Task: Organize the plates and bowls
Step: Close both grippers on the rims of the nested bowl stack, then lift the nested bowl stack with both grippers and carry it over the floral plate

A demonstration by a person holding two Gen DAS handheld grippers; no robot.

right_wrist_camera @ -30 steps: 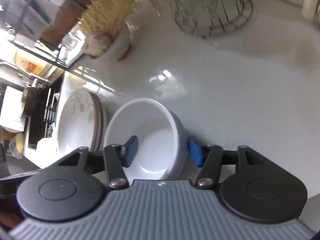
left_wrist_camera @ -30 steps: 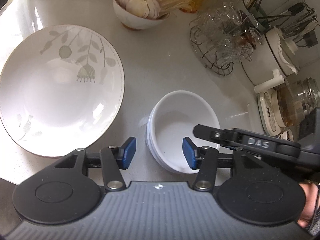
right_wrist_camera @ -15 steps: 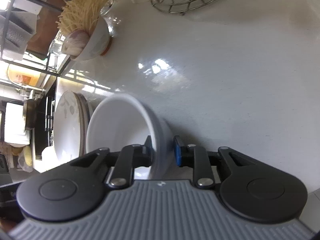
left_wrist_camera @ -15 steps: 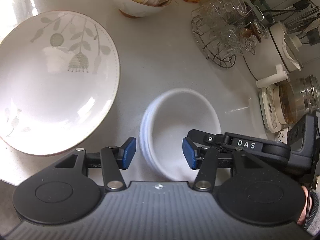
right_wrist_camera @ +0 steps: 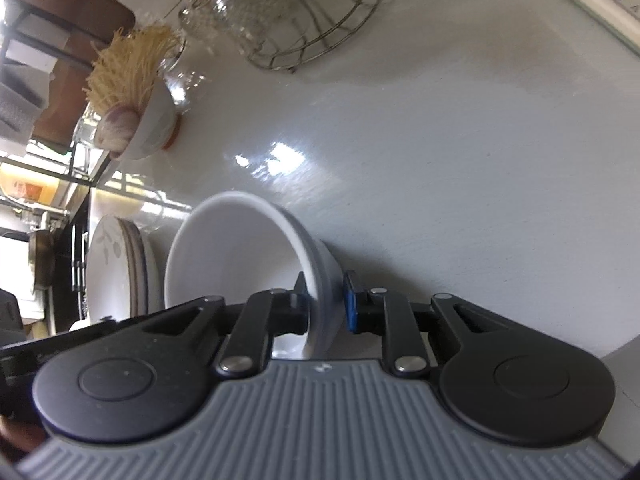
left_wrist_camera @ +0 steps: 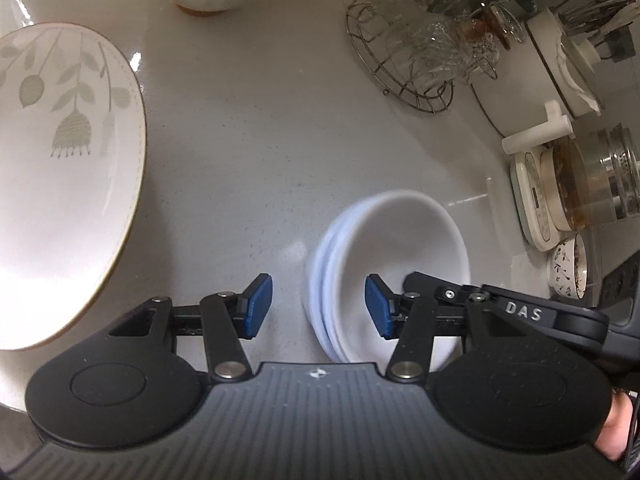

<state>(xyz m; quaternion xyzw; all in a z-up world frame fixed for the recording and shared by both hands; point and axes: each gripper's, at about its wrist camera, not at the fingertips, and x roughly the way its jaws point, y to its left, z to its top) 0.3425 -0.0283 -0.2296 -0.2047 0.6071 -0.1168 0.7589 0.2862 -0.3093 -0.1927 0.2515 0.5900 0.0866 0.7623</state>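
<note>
Right wrist view, lower centre: my right gripper point(right_wrist_camera: 326, 304) pinches the wall of the bowl point(right_wrist_camera: 240, 264) just below its rim, one pad inside, the blue pad point(right_wrist_camera: 352, 304) outside. The bowl hangs tipped, its mouth turned toward the left of the frame, above the counter point(right_wrist_camera: 440, 160). At lower left, just beside the bowl, stands the plate stack point(right_wrist_camera: 116, 268).

Left wrist view, lower centre: my left gripper point(left_wrist_camera: 318, 306) is spread about halfway with nothing between its pads point(left_wrist_camera: 258, 306); the bowl sits right of centre, partly behind the right-hand pad. The large plate point(left_wrist_camera: 60, 184) fills the left edge.

Handling, as I judge it: the bowl is glazed ceramic, stiff, fairly heavy for a one-wall pinch, slick and breakable. The wall near the rim is the only hold these fingers can take; the weight hangs off one side, so it may swing or slip.

Appearance: the bowl is plain glossy white, round and deep; motion blur doubles its edge. The plate is white with grey leaf and flower print and a thin dark rim.
</note>
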